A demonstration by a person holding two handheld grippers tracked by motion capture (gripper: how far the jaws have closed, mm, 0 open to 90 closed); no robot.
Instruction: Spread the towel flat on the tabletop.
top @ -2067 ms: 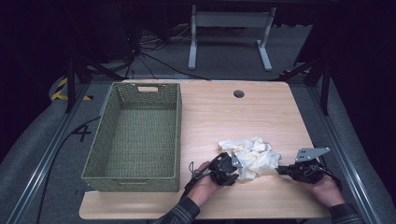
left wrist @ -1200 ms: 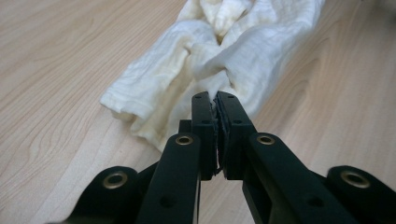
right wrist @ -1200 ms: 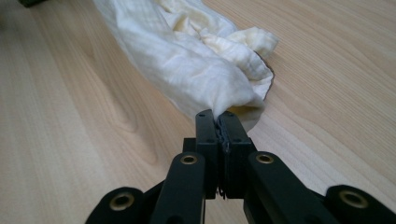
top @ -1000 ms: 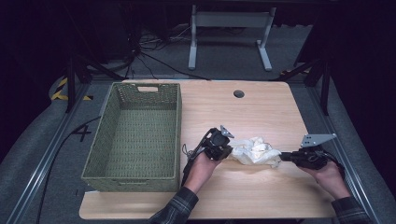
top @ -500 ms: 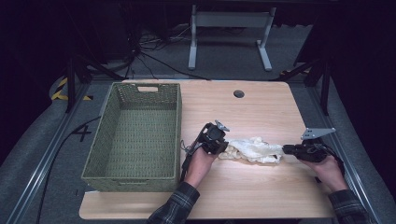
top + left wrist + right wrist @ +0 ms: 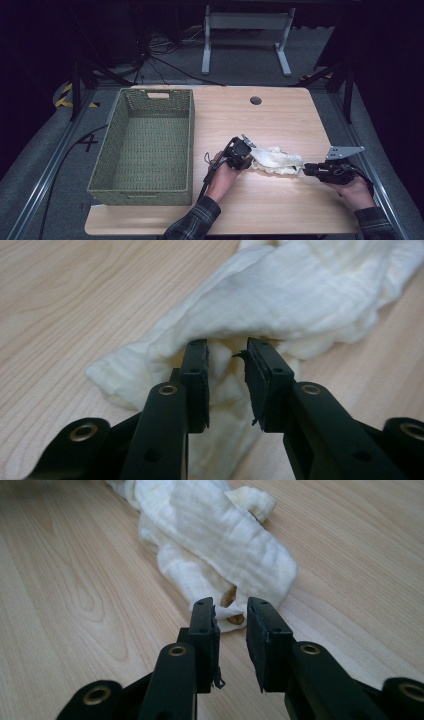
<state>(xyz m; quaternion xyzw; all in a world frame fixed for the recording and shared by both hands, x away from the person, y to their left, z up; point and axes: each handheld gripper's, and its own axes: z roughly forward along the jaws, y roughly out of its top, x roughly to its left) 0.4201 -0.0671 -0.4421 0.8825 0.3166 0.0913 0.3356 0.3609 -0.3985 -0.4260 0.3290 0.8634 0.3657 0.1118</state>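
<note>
A cream cloth [image 6: 276, 160] is seen stretched out on the table [image 6: 280, 120], lying between the two grippers. The left gripper [image 6: 227, 377] has just been opened a little; a fold of cloth sits in the narrow gap, no longer pinched. The right gripper [image 6: 230, 630] has likewise been eased apart, with the cloth's end just ahead of the tips, not gripped.
</note>
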